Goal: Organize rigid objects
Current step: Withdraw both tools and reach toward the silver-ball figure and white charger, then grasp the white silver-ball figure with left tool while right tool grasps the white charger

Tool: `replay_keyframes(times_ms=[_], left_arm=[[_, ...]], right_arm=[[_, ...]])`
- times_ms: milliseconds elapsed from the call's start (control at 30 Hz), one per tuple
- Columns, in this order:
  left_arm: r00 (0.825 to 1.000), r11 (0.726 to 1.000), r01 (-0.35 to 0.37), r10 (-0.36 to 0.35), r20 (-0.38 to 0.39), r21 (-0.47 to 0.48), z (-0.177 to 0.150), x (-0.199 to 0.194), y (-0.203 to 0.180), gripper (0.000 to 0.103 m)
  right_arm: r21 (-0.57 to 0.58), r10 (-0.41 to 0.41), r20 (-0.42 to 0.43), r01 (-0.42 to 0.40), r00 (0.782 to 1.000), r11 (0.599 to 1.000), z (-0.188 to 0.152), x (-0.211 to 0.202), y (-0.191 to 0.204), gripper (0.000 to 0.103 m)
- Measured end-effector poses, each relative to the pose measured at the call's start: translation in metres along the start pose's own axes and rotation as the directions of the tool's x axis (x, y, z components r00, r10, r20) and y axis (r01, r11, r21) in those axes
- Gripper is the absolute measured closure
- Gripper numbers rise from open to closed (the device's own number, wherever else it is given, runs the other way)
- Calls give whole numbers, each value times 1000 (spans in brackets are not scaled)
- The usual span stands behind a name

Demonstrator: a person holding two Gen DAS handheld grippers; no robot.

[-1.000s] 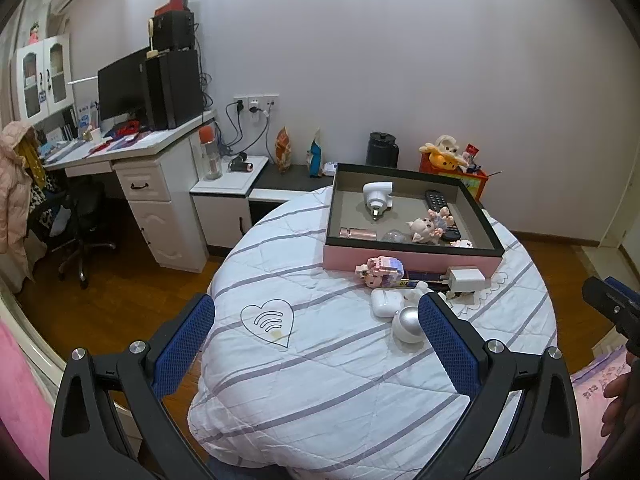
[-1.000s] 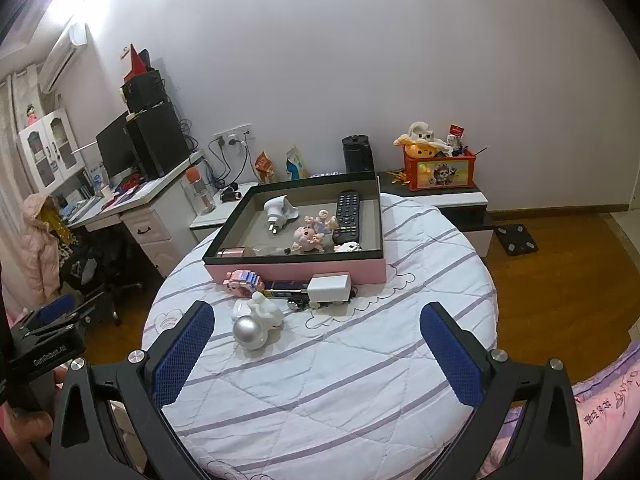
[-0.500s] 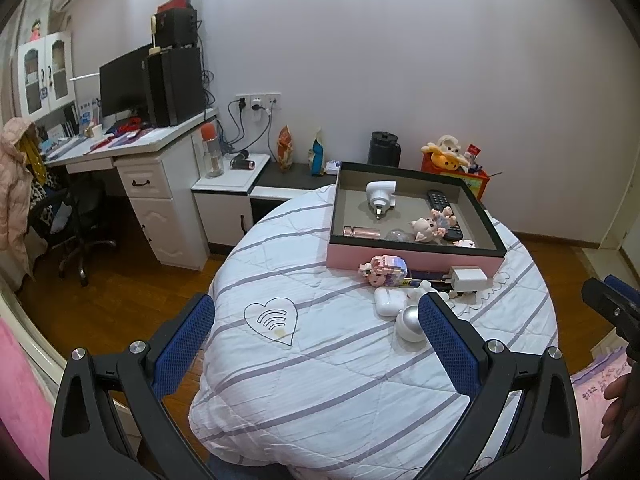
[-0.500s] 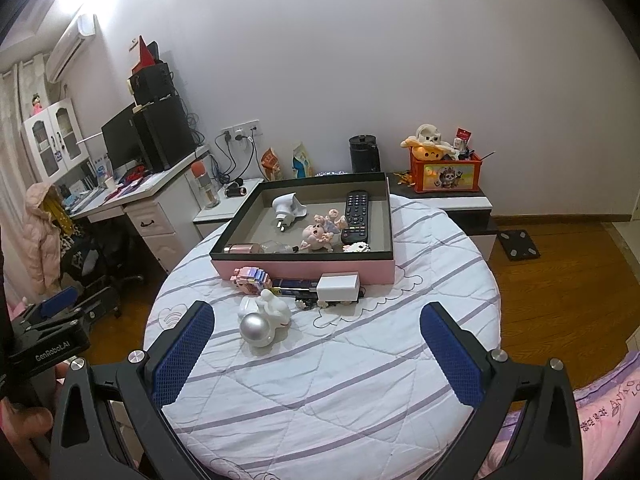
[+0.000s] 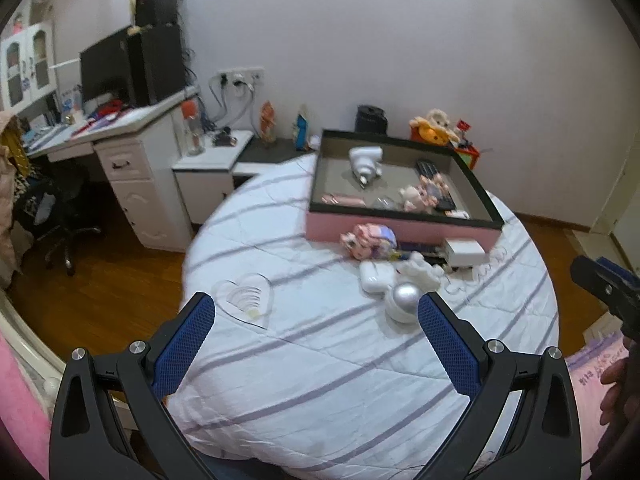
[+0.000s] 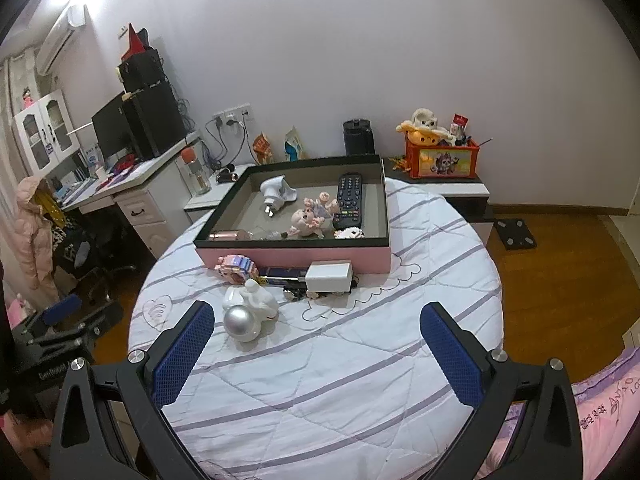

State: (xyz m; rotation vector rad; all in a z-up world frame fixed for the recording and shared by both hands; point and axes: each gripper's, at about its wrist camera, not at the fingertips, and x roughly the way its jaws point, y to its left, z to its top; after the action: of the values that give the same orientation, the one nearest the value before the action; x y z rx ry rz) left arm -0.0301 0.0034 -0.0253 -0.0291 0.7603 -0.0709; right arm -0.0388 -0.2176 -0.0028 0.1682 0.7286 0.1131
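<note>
We hold both tongs — left tongs [image 5: 316, 332] and right tongs [image 6: 318, 334] — spread wide and empty at lower frame over the striped round counter [image 6: 360, 360]. Silver ball [image 6: 239, 321] lies center-left; pink tray [image 6: 298, 216] above it, white desk [image 6: 132, 192] at left.

Home bedroom, desk [image 6: 132, 184], monitor [image 6: 110, 128], quilt-covered round table [image 6: 320, 360]

Left gripper [image 5: 316, 322] jaws spread wide, holding nothing. Right gripper [image 6: 316, 330] likewise wide apart, nothing between its blue pads [image 6: 182, 354].
</note>
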Motion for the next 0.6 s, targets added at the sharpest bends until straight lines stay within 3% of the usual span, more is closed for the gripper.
replay_keyframes(times_ms=[300, 600], left_arm=[[993, 998, 40, -34, -112, 49, -17, 59, -34, 0], [989, 997, 40, -30, -147, 66, -19, 106, -53, 0]], right_arm=[[24, -13, -97, 15, 995, 1000, 1, 50, -17, 0], [20, 12, -184, -8, 983, 1000, 9, 104, -23, 0]])
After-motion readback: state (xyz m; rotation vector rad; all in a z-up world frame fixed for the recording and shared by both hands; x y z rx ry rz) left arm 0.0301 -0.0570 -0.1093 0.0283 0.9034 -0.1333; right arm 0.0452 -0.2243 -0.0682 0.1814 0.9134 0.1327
